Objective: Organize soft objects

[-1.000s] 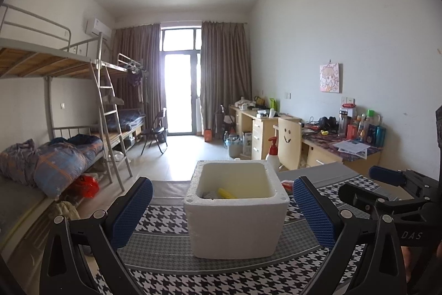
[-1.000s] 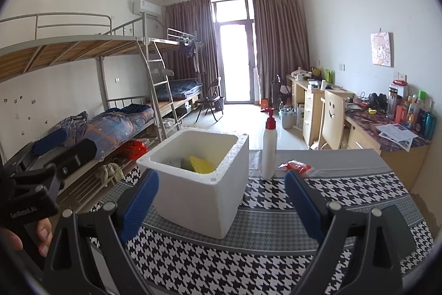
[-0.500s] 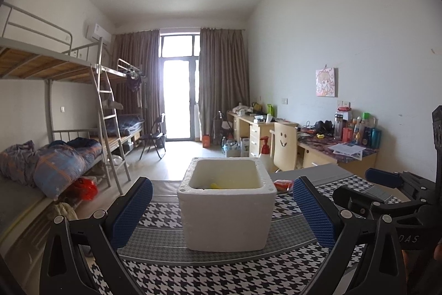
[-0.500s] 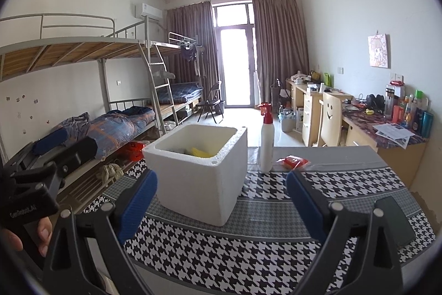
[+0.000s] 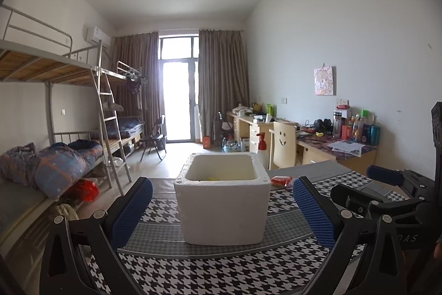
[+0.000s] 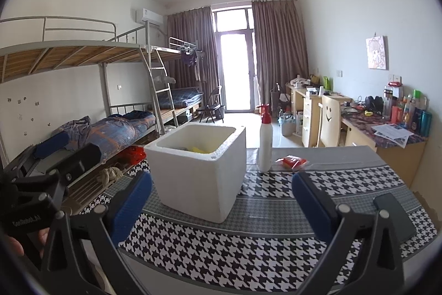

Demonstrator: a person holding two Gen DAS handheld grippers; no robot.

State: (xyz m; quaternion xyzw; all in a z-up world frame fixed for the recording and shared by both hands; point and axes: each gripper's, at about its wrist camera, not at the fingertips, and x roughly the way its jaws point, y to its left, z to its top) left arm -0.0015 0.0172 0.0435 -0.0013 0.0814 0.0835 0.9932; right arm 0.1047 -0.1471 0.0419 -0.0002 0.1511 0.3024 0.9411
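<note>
A white foam box sits on a houndstooth cloth, ahead of the left gripper and centred between its wide-apart, empty jaws. A yellow item lies inside the box. The right gripper, jaws also spread and empty, has the box ahead, toward its left jaw.

Both wrist views face foam box, left head-on.

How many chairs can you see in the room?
2. A wooden chair with a smiley face stands at the desk on the right. A dark folding chair stands by the bunk beds, near the balcony door. Others may hide behind the white foam box.
</note>
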